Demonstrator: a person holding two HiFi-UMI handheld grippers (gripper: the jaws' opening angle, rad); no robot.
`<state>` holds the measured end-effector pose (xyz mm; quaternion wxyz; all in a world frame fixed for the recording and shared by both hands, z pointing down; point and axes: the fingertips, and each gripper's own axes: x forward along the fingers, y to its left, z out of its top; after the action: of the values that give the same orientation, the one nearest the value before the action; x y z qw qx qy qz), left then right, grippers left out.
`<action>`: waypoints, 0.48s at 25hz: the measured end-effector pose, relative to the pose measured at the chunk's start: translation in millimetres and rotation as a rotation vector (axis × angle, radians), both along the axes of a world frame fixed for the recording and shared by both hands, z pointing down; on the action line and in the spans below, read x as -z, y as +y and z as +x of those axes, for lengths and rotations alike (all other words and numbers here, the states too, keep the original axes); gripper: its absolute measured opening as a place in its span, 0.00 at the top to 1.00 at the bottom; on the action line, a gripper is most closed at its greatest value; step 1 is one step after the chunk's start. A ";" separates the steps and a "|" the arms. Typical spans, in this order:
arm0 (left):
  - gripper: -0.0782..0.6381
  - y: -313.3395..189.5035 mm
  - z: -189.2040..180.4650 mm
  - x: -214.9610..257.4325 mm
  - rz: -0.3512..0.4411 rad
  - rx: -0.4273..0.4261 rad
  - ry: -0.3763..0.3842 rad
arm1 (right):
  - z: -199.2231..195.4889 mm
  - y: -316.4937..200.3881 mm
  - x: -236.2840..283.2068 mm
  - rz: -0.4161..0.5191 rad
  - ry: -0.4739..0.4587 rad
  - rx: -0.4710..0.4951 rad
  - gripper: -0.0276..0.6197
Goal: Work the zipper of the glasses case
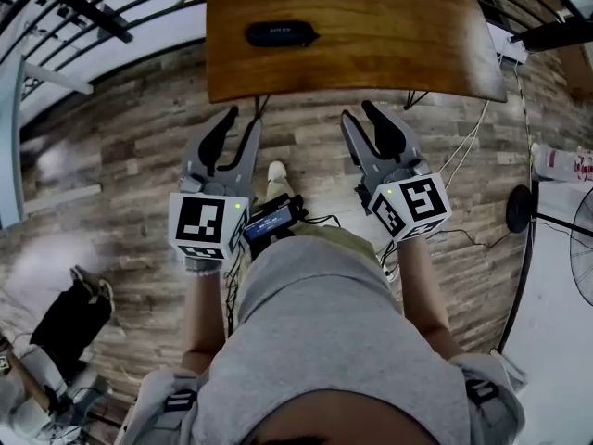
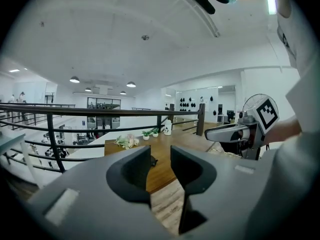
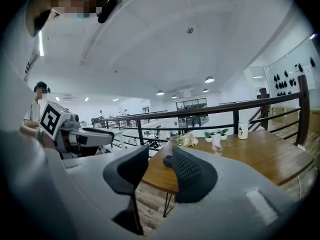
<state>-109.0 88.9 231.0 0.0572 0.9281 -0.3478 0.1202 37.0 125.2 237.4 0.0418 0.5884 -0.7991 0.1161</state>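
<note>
- The wooden table [image 1: 371,54] is standing at 12 o'clock in front of the person, on thin dark legs over a floor of grey-brown planks [image 1: 130,174].
- The glasses case [image 1: 281,33], dark and oblong, is lying flat on the tabletop toward 11 o'clock, well apart from both grippers.
- From the right gripper view, the case [image 3: 167,161] is peeking out just behind the jaws, near the table's [image 3: 260,154] front edge.
- The left gripper [image 1: 239,123] is hovering over the floor short of the table edge. Its jaws are standing spread, with only the table [image 2: 165,151] and floor showing between them in the left gripper view [image 2: 160,156].
- The right gripper [image 1: 361,114] is hanging level with it at 1 o'clock. Its jaws are likewise parted and gripping nothing [image 3: 160,166].
- At the far end of the table, a bunch of flowers [image 3: 187,140], small potted plants [image 3: 212,134] and a white mug [image 3: 243,130] are sitting in a row.
- A dark metal railing [image 3: 225,114] is running behind the table, and it is sweeping past at 10 o'clock in the head view [image 1: 93,12].
- Round ceiling lamps [image 3: 209,79] are glowing under a white ceiling.
- Cables [image 1: 473,146] are trailing across the floor at 2 o'clock, and a fan [image 1: 584,258] is standing at 3 o'clock.
</note>
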 end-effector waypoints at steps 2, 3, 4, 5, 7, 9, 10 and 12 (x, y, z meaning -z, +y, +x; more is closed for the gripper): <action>0.72 -18.3 -0.1 3.5 0.009 -0.015 0.020 | -2.8 -19.1 0.5 -0.001 -0.010 -0.004 0.73; 0.72 -28.9 -0.7 4.3 0.011 -0.022 0.025 | -4.9 -29.8 0.5 -0.003 -0.008 -0.005 0.73; 0.72 -39.8 -1.8 4.0 0.010 -0.027 0.024 | -7.0 -40.8 0.4 -0.006 -0.004 -0.006 0.73; 0.72 -49.9 -3.2 2.4 0.005 -0.032 0.017 | -8.9 -51.0 0.1 -0.009 0.003 -0.008 0.73; 0.72 -62.7 -5.1 -2.3 -0.007 -0.041 -0.003 | -10.7 -64.7 -1.5 -0.013 0.012 -0.011 0.73; 0.72 -70.1 -5.1 -4.8 -0.002 -0.054 -0.016 | -10.4 -72.2 -4.4 -0.017 0.013 -0.021 0.73; 0.71 -74.9 -5.1 -4.5 0.009 -0.060 -0.017 | -10.0 -76.3 -6.2 -0.020 0.013 -0.027 0.73; 0.70 -86.1 -6.0 -3.5 0.033 -0.069 -0.015 | -10.0 -85.6 -9.4 -0.026 0.015 -0.038 0.73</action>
<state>-115.0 2.8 234.6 0.0350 0.9394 -0.3181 0.1230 27.0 39.7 246.8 0.0532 0.6039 -0.7858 0.1228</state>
